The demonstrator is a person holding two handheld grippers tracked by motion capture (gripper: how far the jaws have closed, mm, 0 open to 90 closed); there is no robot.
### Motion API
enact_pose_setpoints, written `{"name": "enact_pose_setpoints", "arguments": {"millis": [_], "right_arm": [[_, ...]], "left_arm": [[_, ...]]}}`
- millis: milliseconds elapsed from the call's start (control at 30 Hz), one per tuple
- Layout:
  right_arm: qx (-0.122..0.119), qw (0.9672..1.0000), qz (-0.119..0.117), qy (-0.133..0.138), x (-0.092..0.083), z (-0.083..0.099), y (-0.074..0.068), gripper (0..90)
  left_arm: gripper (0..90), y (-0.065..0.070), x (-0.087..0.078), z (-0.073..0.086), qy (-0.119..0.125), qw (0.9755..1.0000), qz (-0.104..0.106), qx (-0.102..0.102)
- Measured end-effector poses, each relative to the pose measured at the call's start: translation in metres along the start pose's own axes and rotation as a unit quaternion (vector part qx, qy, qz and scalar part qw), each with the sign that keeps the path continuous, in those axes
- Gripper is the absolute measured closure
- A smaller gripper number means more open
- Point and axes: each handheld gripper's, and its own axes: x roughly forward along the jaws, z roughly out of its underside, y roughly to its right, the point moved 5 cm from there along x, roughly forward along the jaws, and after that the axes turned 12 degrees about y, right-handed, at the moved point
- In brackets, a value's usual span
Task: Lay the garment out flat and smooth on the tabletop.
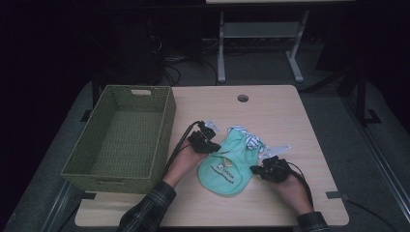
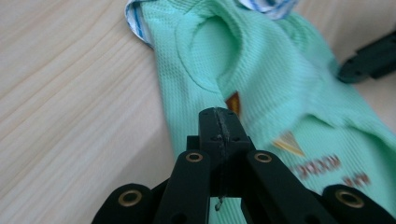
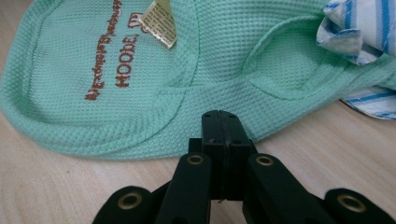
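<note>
A mint-green waffle-knit garment (image 1: 226,166) with brown lettering lies flat on the wooden table (image 1: 275,111), and a blue-and-white striped cloth (image 1: 249,138) is bunched at its far end. My left gripper (image 1: 215,146) is at the garment's left edge; in the left gripper view its jaws (image 2: 219,116) are shut over the green fabric (image 2: 266,70). My right gripper (image 1: 255,169) rests at the garment's right edge. Its jaws (image 3: 223,117) are shut, their tip right at the hem (image 3: 140,144), with nothing seen between them. A small sewn label (image 3: 159,21) sticks up from the fabric.
A green woven basket (image 1: 167,123) stands on the table's left side, beside my left hand. A round cable hole (image 1: 242,98) sits near the far edge. Bare wood lies to the right of and behind the garment. A white table frame (image 1: 221,48) stands on the floor beyond.
</note>
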Motion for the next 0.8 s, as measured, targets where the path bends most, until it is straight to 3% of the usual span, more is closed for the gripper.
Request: {"name": "enact_pose_setpoints", "arguments": {"millis": [167,267,567,667,800], "right_arm": [[0.0,1.0,0.002,0.0,0.0,0.0,0.0,90.0],[-0.001,1.0,0.003,0.001,0.0,0.0,0.0,90.0],[0.002,0.9999,0.011,-0.005,-0.004,0.002,0.006,90.0],[0.005,0.9998,0.016,-0.006,-0.007,0.004,0.011,90.0],[0.01,0.9997,0.022,-0.009,-0.01,0.005,0.016,90.0]], "left_arm": [[89.4,-0.001,0.016,0.005,-0.008,0.9999,-0.007,0.001],[89.5,-0.005,0.02,0.012,-0.025,0.9995,-0.018,0.005],[89.7,-0.011,0.009,0.019,-0.031,0.9989,-0.035,0.002],[89.7,-0.007,0.005,0.023,-0.035,0.9989,-0.031,0.004],[89.7,0.008,-0.002,0.03,-0.044,0.999,-0.009,0.0]]}}
